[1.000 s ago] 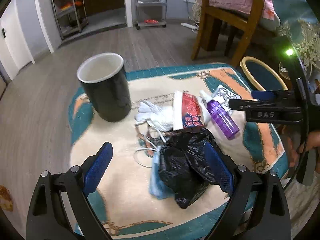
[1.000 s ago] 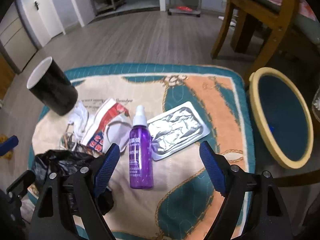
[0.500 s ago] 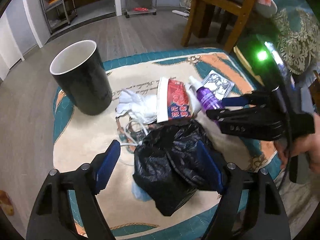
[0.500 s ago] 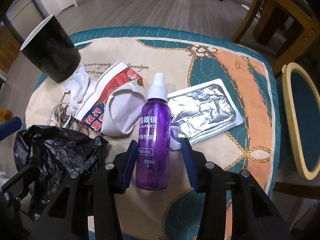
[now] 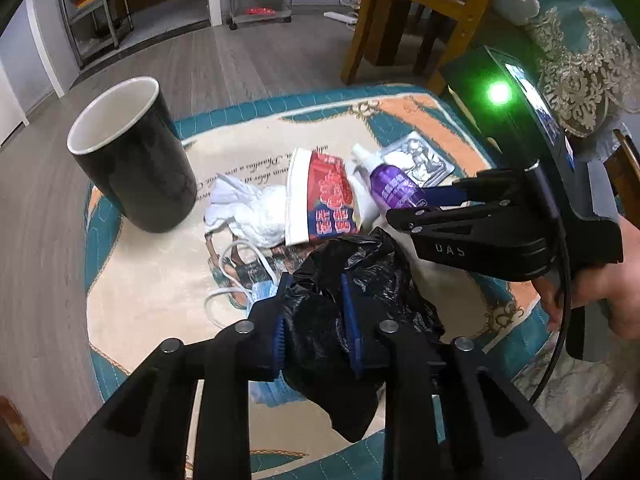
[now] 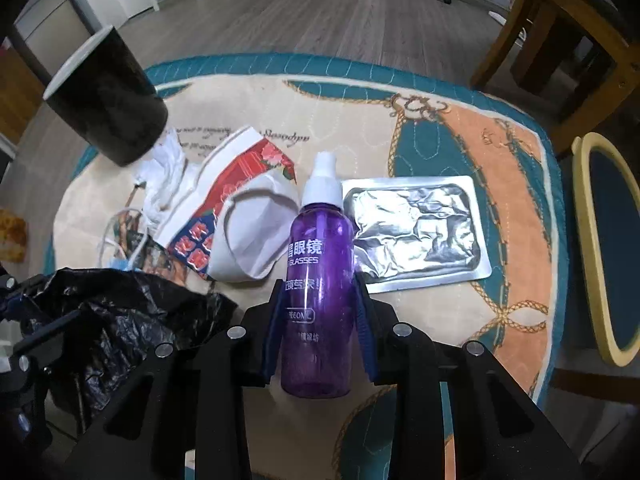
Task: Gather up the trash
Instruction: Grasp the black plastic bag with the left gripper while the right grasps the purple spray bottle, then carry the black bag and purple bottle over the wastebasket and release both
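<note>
Two grippers: both are working over a patterned cushion (image 6: 500, 184) where the trash is lying.
Left gripper (image 5: 316, 320): its jaws are clamping together on one black plastic bag (image 5: 360, 280), which is bunching between the blue pads (image 5: 347, 320) and sagging below them.
Right gripper (image 6: 320, 320): its jaws are closing on one purple spray bottle (image 6: 320, 264), gripping the lower body while the white nozzle is pointing away.
One black cup (image 5: 132, 168): standing upright at the far left corner of the cushion, white inside.
One paper cup (image 6: 240, 216): crushed, red and white, lying on its side just left of the bottle.
One foil blister tray (image 6: 416, 228): lying flat, touching the bottle's right side.
One white tissue wad (image 5: 252, 212): sitting between the black cup and the paper cup.
One blue face mask (image 5: 264, 292): mostly hiding under the bag, its white ear loops showing.
Hard to make out: whether the bottle's base is resting on the cushion.
Cut off: one wooden chair (image 5: 404, 12) and one yellow-rimmed stool (image 6: 600, 248) are running past the frame edges.
</note>
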`<state>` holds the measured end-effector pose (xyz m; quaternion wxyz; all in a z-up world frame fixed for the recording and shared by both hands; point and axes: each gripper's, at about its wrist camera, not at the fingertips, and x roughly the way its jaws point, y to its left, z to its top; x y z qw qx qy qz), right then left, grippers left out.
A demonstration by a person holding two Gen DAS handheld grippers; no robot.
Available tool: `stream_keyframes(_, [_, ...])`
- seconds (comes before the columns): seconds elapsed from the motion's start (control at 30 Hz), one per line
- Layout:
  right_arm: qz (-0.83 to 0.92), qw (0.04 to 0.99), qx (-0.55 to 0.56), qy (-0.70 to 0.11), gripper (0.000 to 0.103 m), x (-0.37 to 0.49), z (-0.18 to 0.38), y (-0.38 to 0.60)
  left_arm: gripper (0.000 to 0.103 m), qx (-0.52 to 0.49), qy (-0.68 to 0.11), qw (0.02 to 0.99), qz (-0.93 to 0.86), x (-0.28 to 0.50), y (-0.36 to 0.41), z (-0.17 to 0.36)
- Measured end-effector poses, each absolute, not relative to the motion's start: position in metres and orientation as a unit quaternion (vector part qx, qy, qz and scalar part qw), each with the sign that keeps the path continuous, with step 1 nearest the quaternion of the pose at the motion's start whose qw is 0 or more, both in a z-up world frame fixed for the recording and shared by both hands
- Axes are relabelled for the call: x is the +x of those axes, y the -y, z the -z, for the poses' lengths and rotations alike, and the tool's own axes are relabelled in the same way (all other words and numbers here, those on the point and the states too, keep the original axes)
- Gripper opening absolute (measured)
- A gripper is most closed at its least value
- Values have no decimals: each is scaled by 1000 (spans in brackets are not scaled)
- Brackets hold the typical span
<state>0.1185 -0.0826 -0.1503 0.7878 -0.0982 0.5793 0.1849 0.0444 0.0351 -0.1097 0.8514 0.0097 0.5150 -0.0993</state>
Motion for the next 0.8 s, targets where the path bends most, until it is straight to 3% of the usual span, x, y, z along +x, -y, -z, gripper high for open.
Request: stream_keyframes(0.8, [-164,873,14,-459,34,84,16,188,20,9,-384,917,110,18,-7,14])
